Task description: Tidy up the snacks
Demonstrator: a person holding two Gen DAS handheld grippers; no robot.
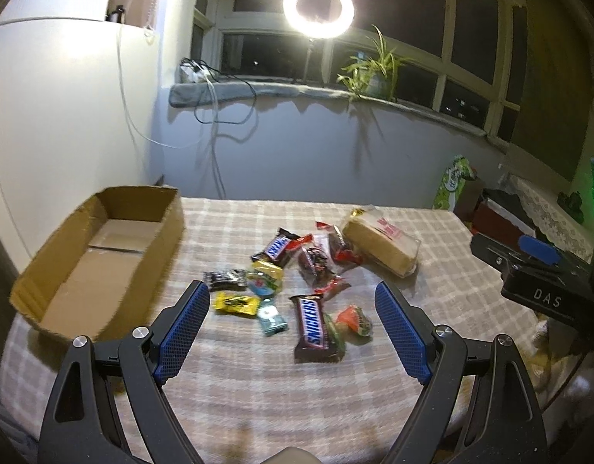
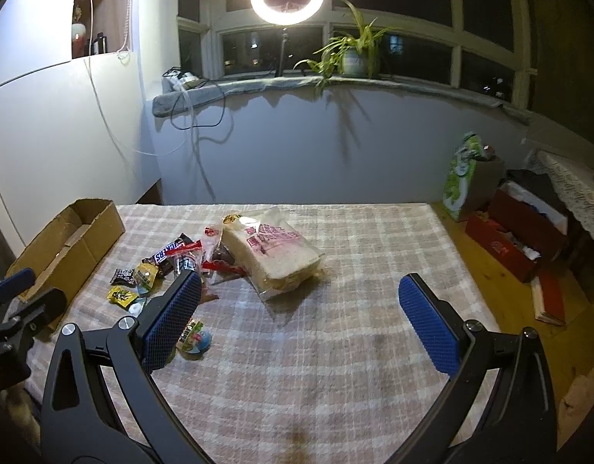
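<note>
Directly ahead of the spread left hand-held gripper [image 1: 293, 301] lie snacks [image 1: 297, 270].

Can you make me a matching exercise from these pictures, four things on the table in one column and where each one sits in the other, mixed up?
Things:
1. cardboard box
2. bagged sliced bread
3. near Snickers bar
4. yellow candy packet

Places:
A. nearest the left gripper, between its open fingers
B. left edge of the table, open and holding nothing
C. far right end of the snack pile
D. just ahead of the left gripper's left fingertip

Pairs: 1-B, 2-C, 3-A, 4-D
</note>
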